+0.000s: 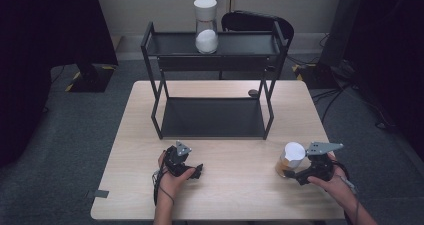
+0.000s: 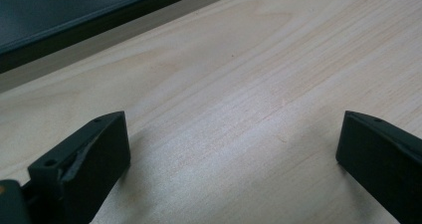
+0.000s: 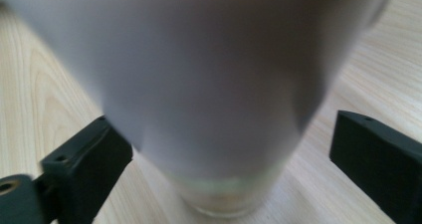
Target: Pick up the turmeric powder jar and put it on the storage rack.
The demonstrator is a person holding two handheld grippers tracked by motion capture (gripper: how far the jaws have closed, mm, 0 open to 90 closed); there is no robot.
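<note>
Jar (image 1: 289, 159) upright, white lid on top

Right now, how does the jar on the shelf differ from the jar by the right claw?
The shelf jar holds something white; the table jar looks amber below. The shelf jar stands on the rack top, untouched; the table jar stands on the table between the open right claw jaws. Both stand upright with white tops.
</note>
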